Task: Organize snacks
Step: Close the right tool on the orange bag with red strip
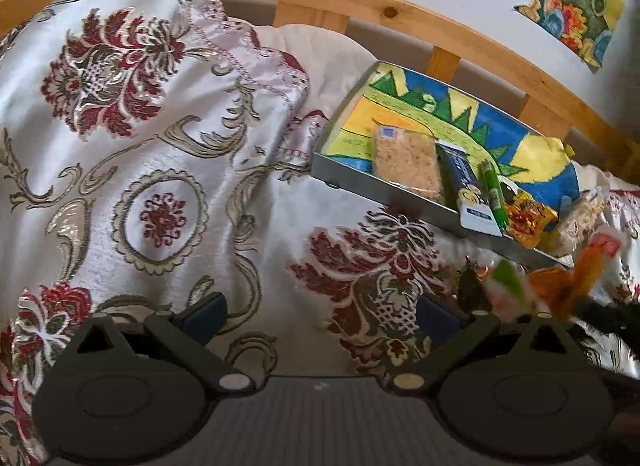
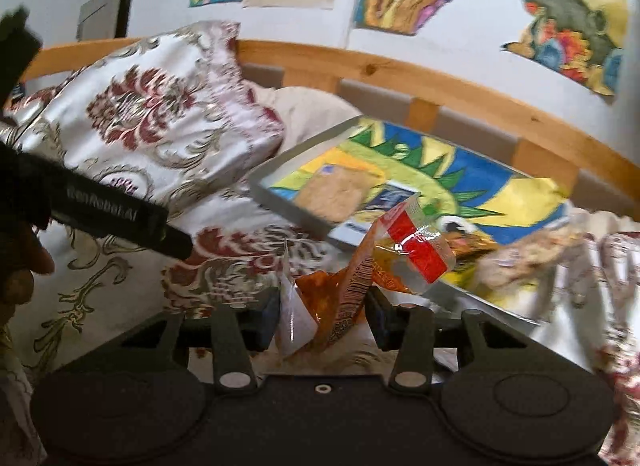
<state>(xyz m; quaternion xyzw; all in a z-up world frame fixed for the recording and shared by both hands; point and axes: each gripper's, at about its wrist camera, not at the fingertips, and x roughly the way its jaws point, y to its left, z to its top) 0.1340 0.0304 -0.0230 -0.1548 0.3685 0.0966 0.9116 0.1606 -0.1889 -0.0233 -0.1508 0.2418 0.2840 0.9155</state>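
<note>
My right gripper (image 2: 322,316) is shut on an orange snack packet (image 2: 352,298) with a barcode and a red-and-clear end, held up in front of the tray. The same packet (image 1: 560,286) shows as an orange blur at the right of the left wrist view. The grey tray (image 1: 384,189), lined with a bright drawing, lies on the bed. In it are a rice-crisp bar (image 1: 404,161), a dark blue packet (image 1: 460,177), a green stick (image 1: 494,189) and a gold sweet (image 1: 528,217). My left gripper (image 1: 320,318) is open over the bedspread with nothing between its fingers.
A floral pillow (image 1: 120,65) rises left of the tray, on a floral bedspread (image 1: 160,217). A wooden bed rail (image 1: 360,5) runs behind, below drawings on the wall. Another crisp bar (image 2: 528,258) lies at the tray's right end. The other tool's black body (image 2: 120,221) crosses the left.
</note>
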